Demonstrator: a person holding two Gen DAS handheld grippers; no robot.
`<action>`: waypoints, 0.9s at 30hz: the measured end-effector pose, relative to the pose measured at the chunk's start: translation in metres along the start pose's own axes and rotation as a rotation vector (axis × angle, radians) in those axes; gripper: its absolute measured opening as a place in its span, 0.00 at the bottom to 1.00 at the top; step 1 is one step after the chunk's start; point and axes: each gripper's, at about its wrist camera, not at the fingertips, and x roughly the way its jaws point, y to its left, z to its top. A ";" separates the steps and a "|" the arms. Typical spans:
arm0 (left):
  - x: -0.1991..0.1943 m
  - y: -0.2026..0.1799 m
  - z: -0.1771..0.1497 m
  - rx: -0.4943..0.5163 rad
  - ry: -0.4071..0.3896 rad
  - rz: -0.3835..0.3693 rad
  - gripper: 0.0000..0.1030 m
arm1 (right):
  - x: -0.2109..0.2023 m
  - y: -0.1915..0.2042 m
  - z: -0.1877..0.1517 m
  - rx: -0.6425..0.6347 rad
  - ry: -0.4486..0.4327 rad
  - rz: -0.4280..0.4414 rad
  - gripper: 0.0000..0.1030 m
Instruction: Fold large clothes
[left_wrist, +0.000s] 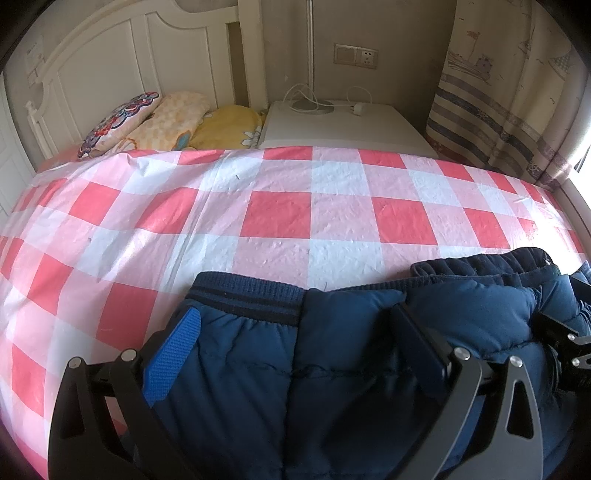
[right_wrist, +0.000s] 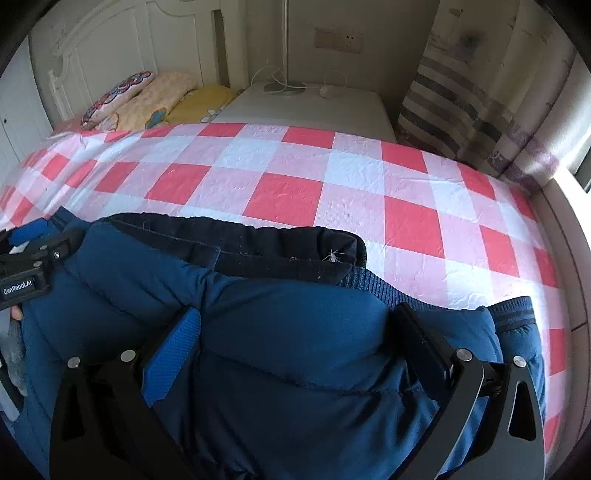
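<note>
A navy blue padded jacket (left_wrist: 332, 350) with ribbed hem and cuffs lies at the near edge of the bed, on a red, pink and white checked cover (left_wrist: 277, 214). My left gripper (left_wrist: 295, 325) stands open, its fingers wide apart over the jacket's left part by a ribbed cuff (left_wrist: 247, 295). My right gripper (right_wrist: 295, 325) stands open over the jacket (right_wrist: 288, 332) on the right, below its dark collar (right_wrist: 258, 243). The left gripper's body (right_wrist: 26, 269) shows at the left edge of the right wrist view.
Pillows and folded bedding (left_wrist: 159, 125) lie at the headboard (left_wrist: 110, 55). A white bedside cabinet (left_wrist: 343, 125) with a lamp base and cables stands beyond the bed. A striped curtain (left_wrist: 509, 92) hangs at the right by the window.
</note>
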 end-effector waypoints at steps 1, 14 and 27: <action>0.000 0.000 0.000 -0.001 0.000 -0.002 0.98 | 0.001 -0.001 0.000 0.007 -0.002 0.008 0.96; -0.071 0.003 -0.003 -0.081 0.011 -0.111 0.98 | -0.063 -0.018 -0.006 0.065 -0.026 0.157 0.96; -0.056 -0.085 -0.076 0.216 -0.072 -0.006 0.98 | -0.057 -0.004 -0.079 -0.054 -0.066 0.102 0.96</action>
